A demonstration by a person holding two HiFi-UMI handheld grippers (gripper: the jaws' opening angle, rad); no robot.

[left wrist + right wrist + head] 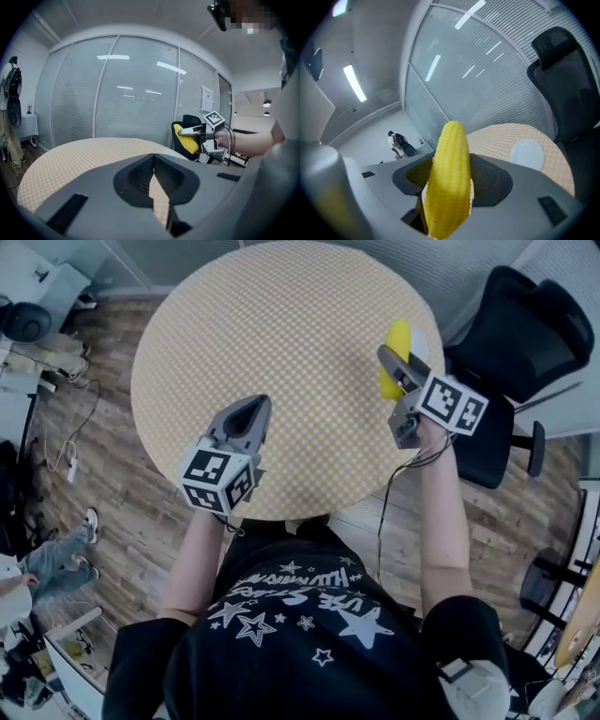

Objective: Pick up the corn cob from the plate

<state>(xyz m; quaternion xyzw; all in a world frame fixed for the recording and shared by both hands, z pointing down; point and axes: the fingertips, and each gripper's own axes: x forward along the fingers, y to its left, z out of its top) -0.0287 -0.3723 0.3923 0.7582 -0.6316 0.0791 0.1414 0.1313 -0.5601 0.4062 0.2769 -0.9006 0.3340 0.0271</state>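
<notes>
The yellow corn cob (397, 338) is clamped in my right gripper (389, 357), lifted above the right edge of the round table (281, 334). In the right gripper view the cob (449, 187) stands lengthwise between the jaws and sticks out past their tips. The empty white plate (526, 152) lies on the checkered cloth beyond it, and a sliver of the plate (420, 341) shows behind the cob from above. My left gripper (255, 407) hovers over the table's near side, shut with nothing in it. Its own view shows the right gripper (194, 132) with the cob (186, 140) far off.
A black office chair (525, 334) stands close to the table's right side, just past the plate. Cables and a white unit (28, 371) lie on the wooden floor at left. A person's legs (52, 563) show at lower left.
</notes>
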